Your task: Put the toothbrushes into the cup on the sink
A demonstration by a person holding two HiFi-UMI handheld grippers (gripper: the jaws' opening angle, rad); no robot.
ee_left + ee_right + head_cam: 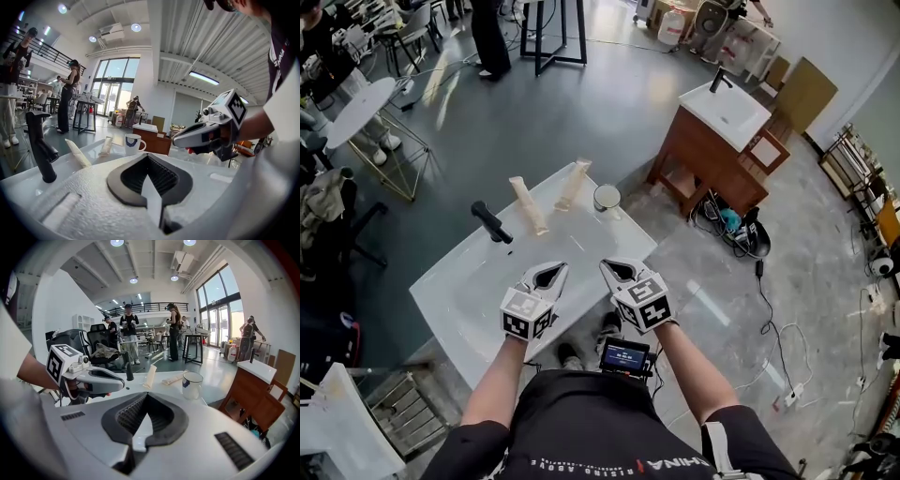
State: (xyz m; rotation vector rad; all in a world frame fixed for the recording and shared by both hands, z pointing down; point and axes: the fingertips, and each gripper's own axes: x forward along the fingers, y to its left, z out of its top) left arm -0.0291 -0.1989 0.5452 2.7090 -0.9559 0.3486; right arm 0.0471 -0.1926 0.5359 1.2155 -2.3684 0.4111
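**A:** Where do the two toothbrushes sit?

**B:** Both lie flat in pale wrappers on the white sink (459,291). One toothbrush (573,184) is at the far right corner. The other toothbrush (529,205) lies along the far edge, between the first one and the black faucet (491,222). The two are near each other but do not touch.

**A:** And the cup?

**B:** The cup (607,197) stands upright by the sink's right edge, just beside the corner toothbrush. It is white with a dark mark on its side, and nothing shows above its rim.

**A:** What about the left gripper?

**B:** The left gripper (551,275) hovers over the sink's near edge, pointing toward the far edge. Its jaws are pressed together with nothing between them.

**A:** The right one?

**B:** The right gripper (617,270) is level with the left one, just beside it at the same near edge. Its jaws are fully closed and hold nothing. Both grippers are well apart from the toothbrushes and the cup.
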